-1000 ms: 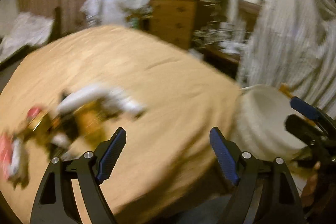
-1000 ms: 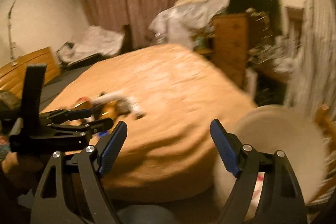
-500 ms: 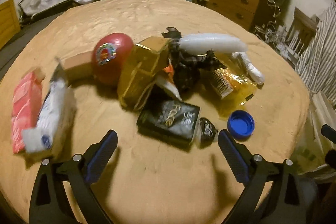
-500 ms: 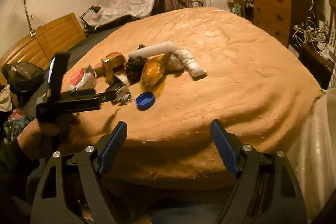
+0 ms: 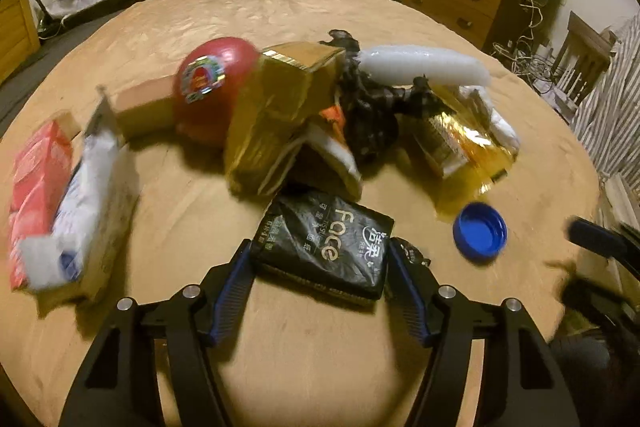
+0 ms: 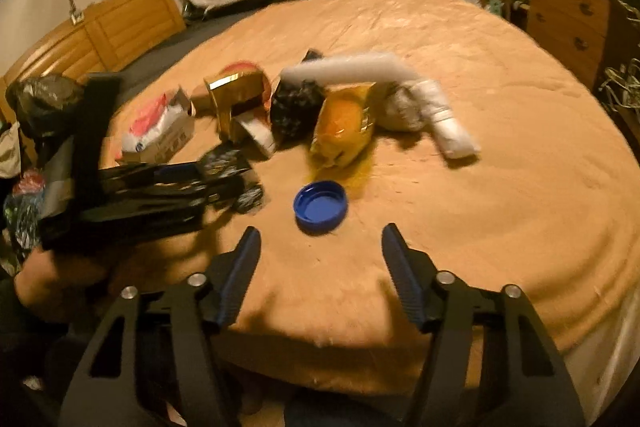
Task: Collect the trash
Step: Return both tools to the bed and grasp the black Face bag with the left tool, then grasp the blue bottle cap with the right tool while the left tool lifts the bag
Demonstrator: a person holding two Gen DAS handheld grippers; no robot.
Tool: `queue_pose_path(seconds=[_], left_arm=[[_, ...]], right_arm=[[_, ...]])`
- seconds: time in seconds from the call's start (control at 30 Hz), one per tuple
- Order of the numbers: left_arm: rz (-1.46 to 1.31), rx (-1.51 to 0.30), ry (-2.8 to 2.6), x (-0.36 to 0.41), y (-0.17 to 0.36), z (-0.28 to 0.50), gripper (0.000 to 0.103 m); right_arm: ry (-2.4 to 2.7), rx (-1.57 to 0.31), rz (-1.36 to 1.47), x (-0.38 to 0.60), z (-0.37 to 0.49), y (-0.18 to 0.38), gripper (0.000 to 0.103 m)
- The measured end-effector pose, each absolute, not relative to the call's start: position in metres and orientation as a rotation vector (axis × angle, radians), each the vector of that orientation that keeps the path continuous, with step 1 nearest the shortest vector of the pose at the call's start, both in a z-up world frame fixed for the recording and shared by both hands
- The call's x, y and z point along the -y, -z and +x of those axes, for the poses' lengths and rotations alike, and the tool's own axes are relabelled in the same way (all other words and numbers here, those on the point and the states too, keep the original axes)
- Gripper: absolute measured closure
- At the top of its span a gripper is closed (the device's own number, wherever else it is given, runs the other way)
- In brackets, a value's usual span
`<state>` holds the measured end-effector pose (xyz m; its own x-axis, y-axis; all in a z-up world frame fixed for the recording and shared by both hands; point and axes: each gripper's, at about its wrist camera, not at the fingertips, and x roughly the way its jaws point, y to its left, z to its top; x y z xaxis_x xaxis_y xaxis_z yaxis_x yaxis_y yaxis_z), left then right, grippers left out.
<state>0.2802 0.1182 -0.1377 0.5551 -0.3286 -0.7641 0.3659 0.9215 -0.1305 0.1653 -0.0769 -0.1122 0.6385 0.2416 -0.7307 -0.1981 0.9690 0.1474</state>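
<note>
In the left wrist view the trash all lay uncollected at mid-frame on the tan bed [image 5: 400, 367]. The left gripper [image 5: 320, 279] reached low, its fingers spread wide around the black tissue pack [image 5: 326, 243], apparently just short of contact. A blue cap [image 5: 479, 231] lay to the right.

In the right wrist view the right gripper [image 6: 320, 267] hovered level, fingers wide and empty, just below that cap [image 6: 320, 207].
</note>
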Motion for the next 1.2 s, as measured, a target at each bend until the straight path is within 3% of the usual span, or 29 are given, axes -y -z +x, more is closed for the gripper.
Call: queue_pose_path(seconds=[0.37, 0.57, 0.63, 0.73, 1.2], left_arm=[[0.062, -0.869, 0.479, -0.148, 0.145, 0.221, 0.031], [0.106, -0.832, 0.466, -0.14, 0.152, 0.215, 0.028], [0.107, -0.822, 0.451, -0.139, 0.153, 0.217, 0.036], [0.081, -0.808, 0.426, -0.144, 0.152, 0.216, 0.039], [0.044, -0.442, 0.289, -0.179, 0.032, 0.104, 0.039]], right_arm=[[-0.228, -0.898, -0.03, 0.056, 0.213, 0.142, 0.044], [-0.178, -0.874, -0.071, 0.055, 0.211, 0.144, 0.064], [-0.167, -0.858, -0.062, 0.055, 0.208, 0.145, 0.064], [-0.152, -0.832, -0.049, 0.054, 0.202, 0.144, 0.065], [-0.118, -0.492, 0.033, 0.039, 0.09, 0.035, 0.064]])
